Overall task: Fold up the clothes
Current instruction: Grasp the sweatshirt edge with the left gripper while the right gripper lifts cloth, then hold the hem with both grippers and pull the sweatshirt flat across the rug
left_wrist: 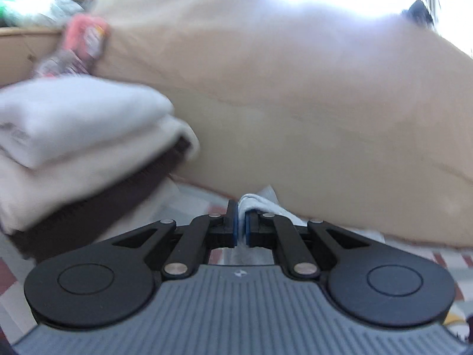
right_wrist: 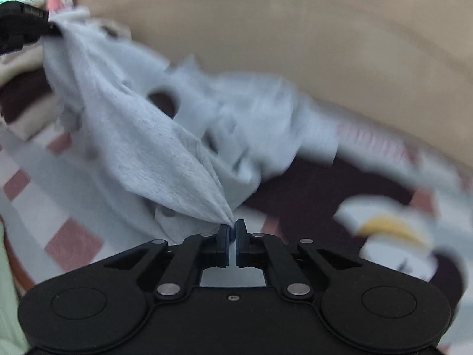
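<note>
The left hand-held gripper (left_wrist: 241, 222) is clamped on a bunched edge of a pale grey garment (right_wrist: 142, 136), and the right hand-held gripper (right_wrist: 233, 230) pinches another corner, so the cloth hangs stretched between them above a checked bedcover (right_wrist: 26, 183). A stack of folded white towels (left_wrist: 74, 136) lies left, beside a tan pillow (left_wrist: 295, 103). No writing is legible through the blur.
</note>
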`<state>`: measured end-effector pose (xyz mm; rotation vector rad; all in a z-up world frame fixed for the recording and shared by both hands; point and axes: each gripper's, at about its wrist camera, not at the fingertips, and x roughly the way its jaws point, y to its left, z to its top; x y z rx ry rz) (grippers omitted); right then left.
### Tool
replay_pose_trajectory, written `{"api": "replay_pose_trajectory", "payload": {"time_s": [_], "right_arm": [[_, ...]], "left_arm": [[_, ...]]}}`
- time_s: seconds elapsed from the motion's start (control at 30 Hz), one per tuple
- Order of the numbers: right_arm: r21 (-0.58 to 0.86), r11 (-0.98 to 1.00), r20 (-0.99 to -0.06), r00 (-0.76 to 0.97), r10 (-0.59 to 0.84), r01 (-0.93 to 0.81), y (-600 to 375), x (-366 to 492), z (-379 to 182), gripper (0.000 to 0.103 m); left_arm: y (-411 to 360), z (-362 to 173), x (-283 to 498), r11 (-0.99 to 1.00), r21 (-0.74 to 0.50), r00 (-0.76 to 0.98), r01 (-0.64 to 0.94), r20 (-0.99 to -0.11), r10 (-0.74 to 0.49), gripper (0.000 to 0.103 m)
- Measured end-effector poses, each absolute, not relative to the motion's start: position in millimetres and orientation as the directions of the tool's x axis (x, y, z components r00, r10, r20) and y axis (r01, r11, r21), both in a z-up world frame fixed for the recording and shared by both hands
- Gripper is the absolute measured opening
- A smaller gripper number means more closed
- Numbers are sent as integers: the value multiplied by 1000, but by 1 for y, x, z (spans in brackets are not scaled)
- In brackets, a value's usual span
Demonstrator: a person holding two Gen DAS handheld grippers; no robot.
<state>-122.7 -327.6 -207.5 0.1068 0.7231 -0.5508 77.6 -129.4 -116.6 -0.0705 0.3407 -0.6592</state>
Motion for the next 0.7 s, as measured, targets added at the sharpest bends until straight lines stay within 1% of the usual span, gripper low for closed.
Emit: {"api": "replay_pose_trajectory", "payload": {"time_s": [0.17, 0.23, 0.3, 0.37, 0.43, 0.47, 0.53, 0.6, 0.67, 0.7], "right_arm": [[-259, 773, -463, 628, -626, 580, -332, -138, -143, 1], [-305, 725, -399, 608, -686, 617, -346, -148, -114, 1], [-353, 670, -336, 579, -742, 654, -361, -159, -83, 1], [-411, 597, -256, 542, -801, 689, -374, -169, -52, 1], [-502, 479, -116, 493, -862, 720, -372, -182, -24, 1], [-530, 434, -66, 475, -878, 729, -368, -190, -15, 1], [-557, 401, -55, 449, -892, 727, -364, -208, -13, 1], [-576, 411, -154, 400, -904, 707, -372, -226, -37, 1], [-552, 469, -336, 331, -882, 689, -388, -250, -85, 1], [-526, 500, -435, 287, -853, 688, -396, -263, -115, 1]], "left_arm": [[-111, -93, 46, 792, -137, 780, 595, -136, -611, 4], [-116, -91, 45, 750, -161, 733, 641, -162, -661, 4], [-121, -89, 45, 680, -234, 654, 695, -187, -733, 4], [-125, -83, 34, 600, -289, 575, 746, -176, -799, 4], [-126, -74, 17, 513, -308, 492, 801, -149, -858, 4], [-129, -70, 8, 474, -309, 448, 825, -153, -881, 4], [-134, -67, -6, 399, -326, 355, 857, -186, -916, 4], [-141, -73, -13, 335, -376, 253, 864, -250, -934, 4], [-152, -90, -16, 299, -438, 144, 848, -354, -924, 4], [-159, -102, -21, 286, -451, 81, 846, -423, -903, 5]]}}
